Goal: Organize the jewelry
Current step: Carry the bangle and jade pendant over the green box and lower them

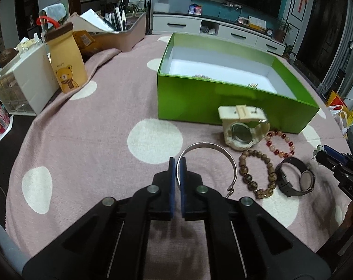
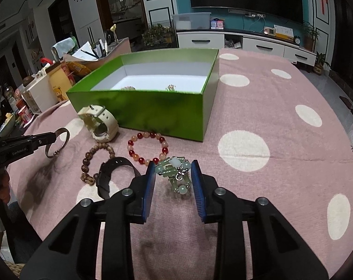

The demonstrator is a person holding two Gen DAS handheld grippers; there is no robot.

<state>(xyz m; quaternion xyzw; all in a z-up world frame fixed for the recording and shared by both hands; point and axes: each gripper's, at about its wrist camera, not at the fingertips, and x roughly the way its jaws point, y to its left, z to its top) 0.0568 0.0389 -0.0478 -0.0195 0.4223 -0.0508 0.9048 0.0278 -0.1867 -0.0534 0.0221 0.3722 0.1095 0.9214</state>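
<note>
My left gripper [image 1: 177, 163] is shut on a silver bangle [image 1: 209, 147], held just above the cloth; the bangle also shows in the right wrist view [image 2: 59, 143]. My right gripper [image 2: 174, 170] is open with a green jade bracelet [image 2: 176, 172] between its fingers on the cloth. A green box [image 1: 223, 102] holds a few small jewelry pieces [image 2: 170, 87]. In front of it lie a cream watch [image 1: 243, 126], a red bead bracelet [image 2: 148, 147], a brown bead bracelet [image 1: 258, 175] and a black watch [image 1: 295, 177].
The table wears a pink cloth with white dots [image 2: 244, 150]. At the far left stand a yellow bear bag [image 1: 66, 60], white drawers [image 1: 24, 86] and a holder with papers and pens [image 1: 115, 30]. The table's right side drops to the floor.
</note>
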